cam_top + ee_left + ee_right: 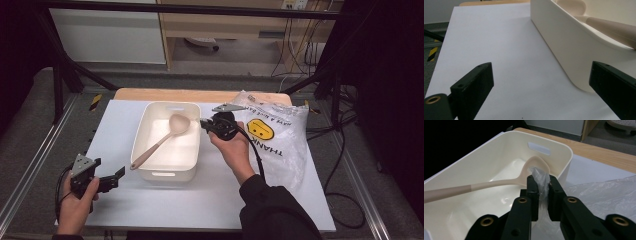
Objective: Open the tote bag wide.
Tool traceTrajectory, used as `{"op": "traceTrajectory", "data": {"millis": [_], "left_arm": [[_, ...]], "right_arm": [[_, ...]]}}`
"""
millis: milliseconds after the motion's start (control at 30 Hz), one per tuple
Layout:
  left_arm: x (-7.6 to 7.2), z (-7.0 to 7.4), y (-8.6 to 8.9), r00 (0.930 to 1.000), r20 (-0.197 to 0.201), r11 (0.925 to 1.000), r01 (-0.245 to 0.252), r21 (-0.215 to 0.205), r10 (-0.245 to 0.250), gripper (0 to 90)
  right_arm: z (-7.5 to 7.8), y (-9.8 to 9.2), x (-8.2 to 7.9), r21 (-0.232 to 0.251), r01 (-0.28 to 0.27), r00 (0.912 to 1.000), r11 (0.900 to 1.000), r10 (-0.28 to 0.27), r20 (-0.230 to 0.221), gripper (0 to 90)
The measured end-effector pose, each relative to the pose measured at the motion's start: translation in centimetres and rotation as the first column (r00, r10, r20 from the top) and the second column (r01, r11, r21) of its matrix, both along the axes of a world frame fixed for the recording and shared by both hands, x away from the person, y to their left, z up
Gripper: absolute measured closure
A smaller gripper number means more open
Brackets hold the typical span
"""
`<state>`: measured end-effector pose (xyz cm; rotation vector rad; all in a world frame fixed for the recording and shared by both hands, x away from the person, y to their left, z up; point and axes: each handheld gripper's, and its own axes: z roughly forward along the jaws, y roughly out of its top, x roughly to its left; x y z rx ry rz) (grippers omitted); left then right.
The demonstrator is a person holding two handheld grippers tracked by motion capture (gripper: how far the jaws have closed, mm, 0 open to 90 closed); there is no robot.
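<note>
Pinching a crinkled fold of the clear plastic bag (541, 182) between its matte black jaws, the right gripper (541, 185) sits just beside the right rim of the cream plastic bin (167, 172). The bag, thin and glossy with a yellow print, spreads over the white table (210, 200) on the bin's right. Inside the smooth, round-cornered bin lies a beige ladle (162, 140), bowl toward the far wall, handle slanting over the near-left rim. Near the bin's front-left corner, the left gripper (111, 179) holds its jaws wide apart, empty.
</note>
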<state>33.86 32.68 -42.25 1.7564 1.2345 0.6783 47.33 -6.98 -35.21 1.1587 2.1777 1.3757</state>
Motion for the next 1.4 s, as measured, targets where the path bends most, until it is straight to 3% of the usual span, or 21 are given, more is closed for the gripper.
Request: {"op": "traceTrajectory", "data": {"millis": [167, 200, 233, 400, 567, 733, 1167, 1400], "left_arm": [[0.0, 0.0, 0.0, 1.0, -0.001, 1.0, -0.003, 0.001, 0.003, 5.3], [0.0, 0.0, 0.0, 1.0, 0.0, 1.0, -0.003, 0.001, 0.003, 5.3], [0.0, 0.0, 0.0, 1.0, 0.0, 1.0, -0.004, 0.001, 0.004, 5.3], [0.0, 0.0, -0.1, 1.0, -0.007, 1.0, -0.004, -0.001, 0.004, 5.3], [0.0, -0.1, 0.0, 1.0, -0.007, 1.0, -0.005, 0.0, 0.005, 5.3], [-0.1, -0.1, 0.0, 1.0, -0.007, 1.0, -0.005, 0.002, 0.005, 5.3], [-0.1, -0.2, 0.1, 0.9997, -0.01, 0.9998, -0.02, 0.001, 0.02, 5.3], [0.0, -0.3, 0.1, 0.9996, -0.014, 0.9997, -0.023, 0.001, 0.023, 5.3]], "right_arm": [[0.5, -0.3, -1.0, -0.017, -0.036, 0.9991, 0.999, 0.035, -0.025, 50.3], [0.5, -0.3, -1.0, -0.017, -0.036, 0.9991, 0.999, 0.035, -0.025, 50.3], [0.9, -0.5, -1.5, -0.024, -0.046, 0.9983, 0.999, 0.046, -0.035, 39.8], [1.8, -1.5, -2.8, -0.028, -0.067, 0.9972, 0.997, 0.066, -0.035, 24.8], [2.1, -3.1, -3.5, -0.035, -0.077, 0.9969, 0.996, 0.076, -0.02, 18.7], [1.6, -5.8, -3.7, -0.048, -0.048, 0.9986, 0.998, 0.047, -0.023, 14.4], [-3.3, -12.5, -3.8, -0.095, -0.001, 0.9983, 0.995, -0.005, -0.058, 8.5], [-5.9, -14.5, -3.5, -0.135, 0.036, 0.9966, 0.99, -0.046, -0.069, 8.0]]}}
